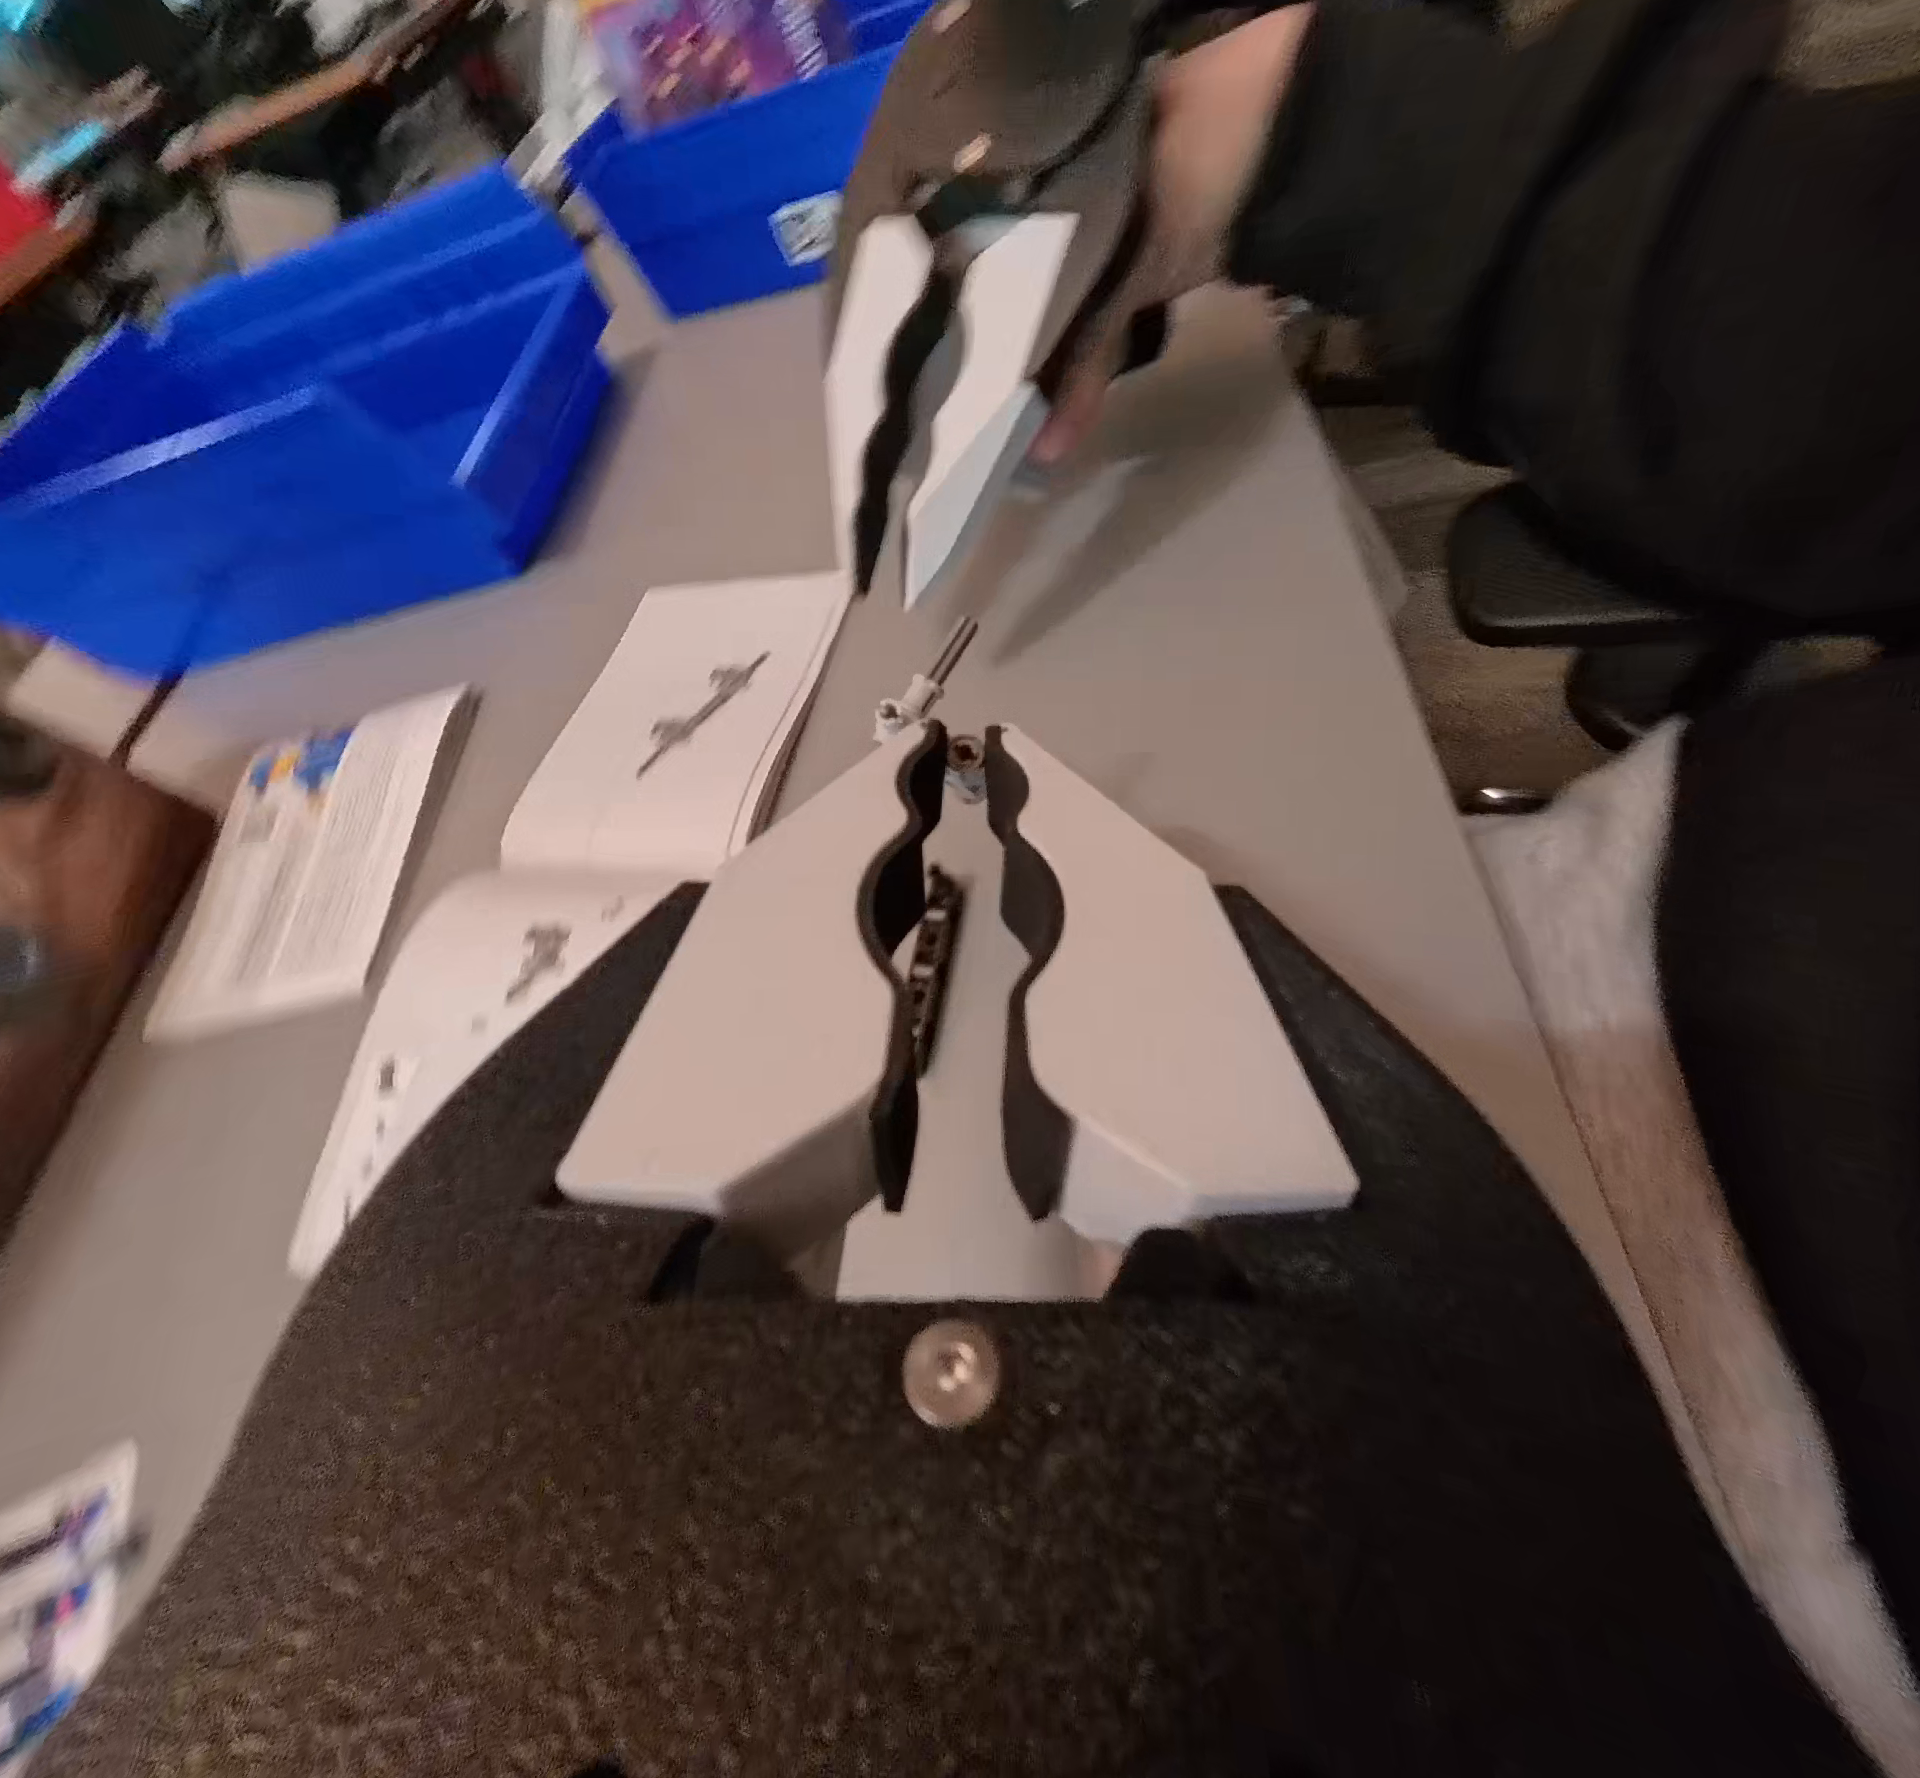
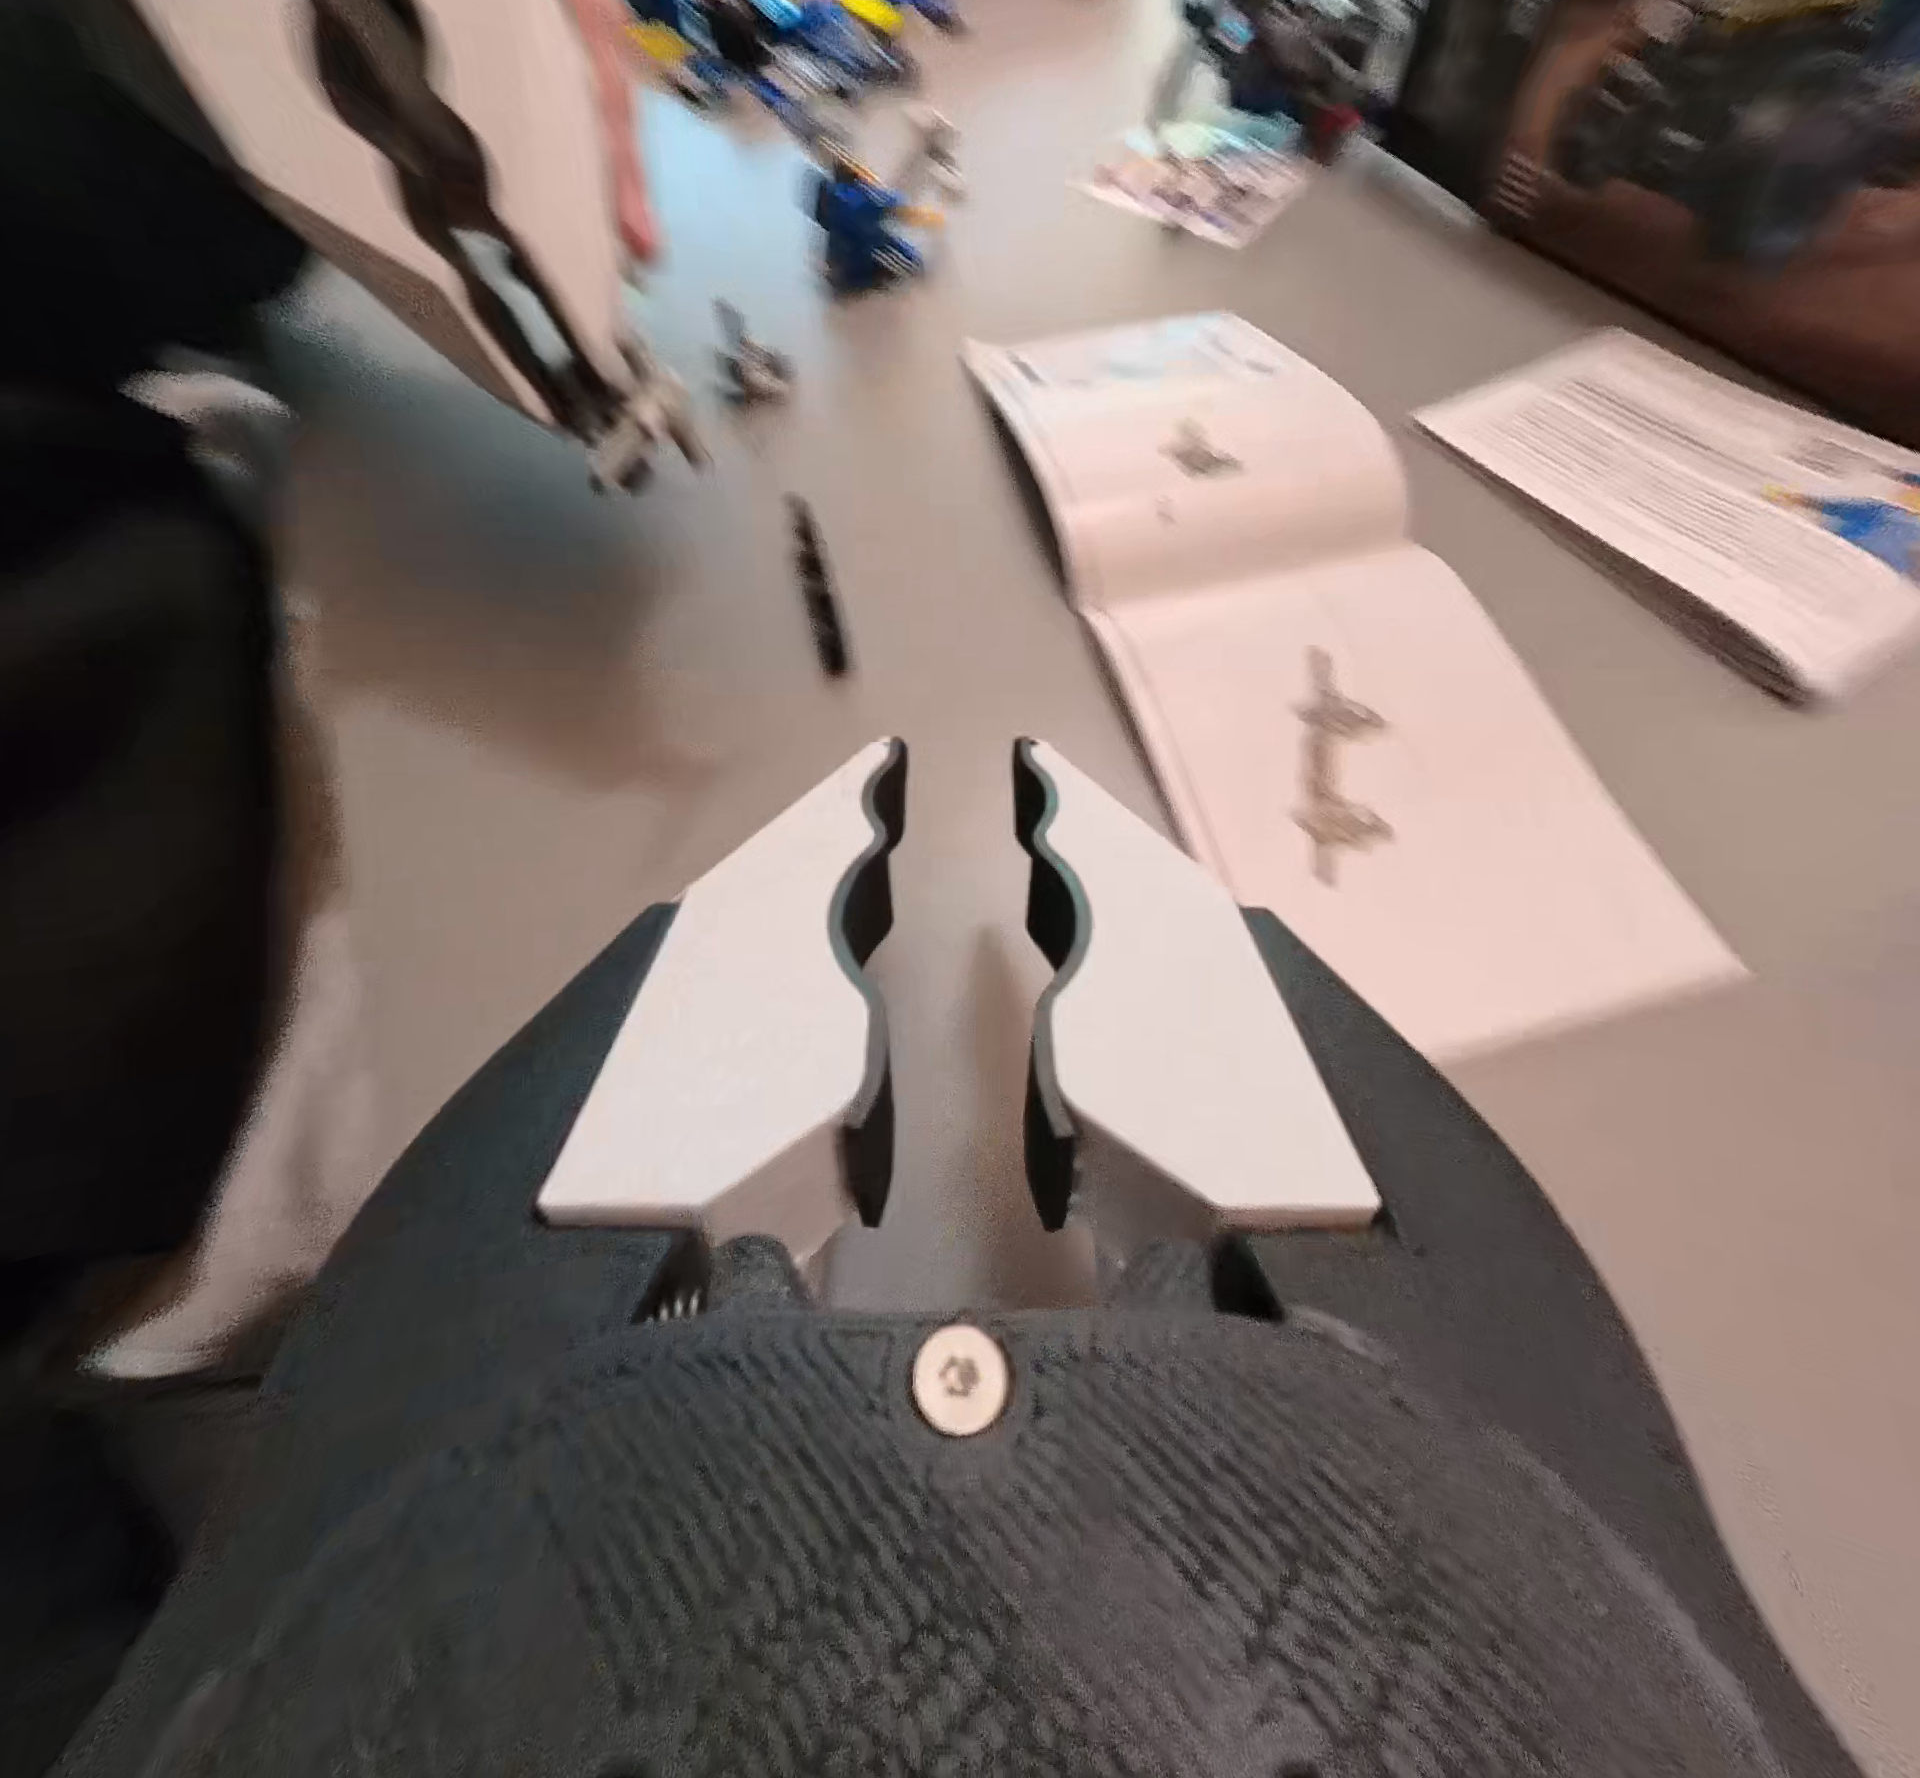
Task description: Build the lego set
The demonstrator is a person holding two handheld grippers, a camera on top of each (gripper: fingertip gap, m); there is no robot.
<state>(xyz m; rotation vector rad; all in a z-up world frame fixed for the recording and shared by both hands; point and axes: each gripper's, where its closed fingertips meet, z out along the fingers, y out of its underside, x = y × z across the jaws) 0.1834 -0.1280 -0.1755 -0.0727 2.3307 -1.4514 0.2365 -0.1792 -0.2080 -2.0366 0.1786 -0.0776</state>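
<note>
The long grey tabletop (image 1: 1195, 585) carries everything here, and both views are smeared with motion blur. Along its far side stand several deep blue plastic bins (image 1: 312, 440), one with a bright purple and yellow box (image 1: 717, 24) standing in it. Nearer, a thick white instruction booklet (image 2: 1351, 689) lies open and flat, its pages showing small grey line drawings, and just beside it sits a closed stapled booklet with a blue picture on its cover (image 2: 1683, 492).

The person, in a black fleece sleeve (image 1: 1507, 201), holds the right gripper (image 2: 958, 752), which has white fingers with black wavy pads. It hangs low over bare table, its jaws parted by a moderate gap with nothing between them. In the left wrist view it hangs farther up the table, tips pointing down.

The left gripper (image 1: 964, 741), of the same make, is nearly closed, and its tips pinch a small grey and silver lego piece (image 1: 966, 767); the right wrist view shows a pale grey cluster of parts at those tips, raised above the table. Just beyond the tips a thin dark axle with a small white connector (image 1: 920, 694) is visible; whether it belongs to the held piece I cannot tell.

A slim black lego beam with a row of holes (image 2: 816, 585) lies alone on the table between the two grippers. Farther off sit a blurred blue and yellow lego assembly (image 2: 868, 232) and a small grey clump of parts (image 2: 748, 357).
</note>
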